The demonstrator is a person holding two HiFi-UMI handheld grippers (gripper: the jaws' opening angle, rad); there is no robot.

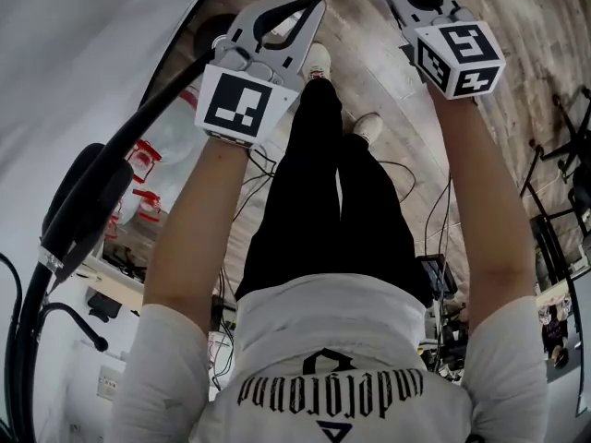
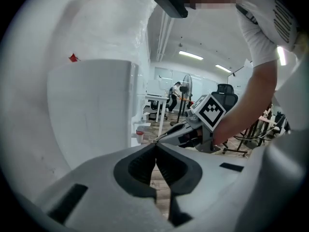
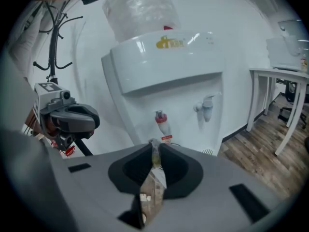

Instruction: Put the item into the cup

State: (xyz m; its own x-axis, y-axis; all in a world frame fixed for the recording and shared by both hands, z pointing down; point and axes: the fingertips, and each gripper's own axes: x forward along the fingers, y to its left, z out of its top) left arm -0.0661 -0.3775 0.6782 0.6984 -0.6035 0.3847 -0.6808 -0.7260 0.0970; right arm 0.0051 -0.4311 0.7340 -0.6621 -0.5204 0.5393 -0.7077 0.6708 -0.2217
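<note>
Now: sachet pinched tight, no cup in sight

My right gripper is clamped on the sachet. It is a thin flat packet standing on edge between the pads, with its top corner peeking out at 12 o'clock. I reckon the narrow pinch is there so the limp thing cannot slip while I carry it. My left gripper has its jaws pressed together on nothing, free, I judge, to steady the cup. No view shows a cup. In the head view both arms reach out over the wooden floor, the left toward 11 o'clock and the right toward 1. Ahead of my right jaws at 12 o'clock stands the water dispenser, and a white table lies at 3 o'clock.
</note>
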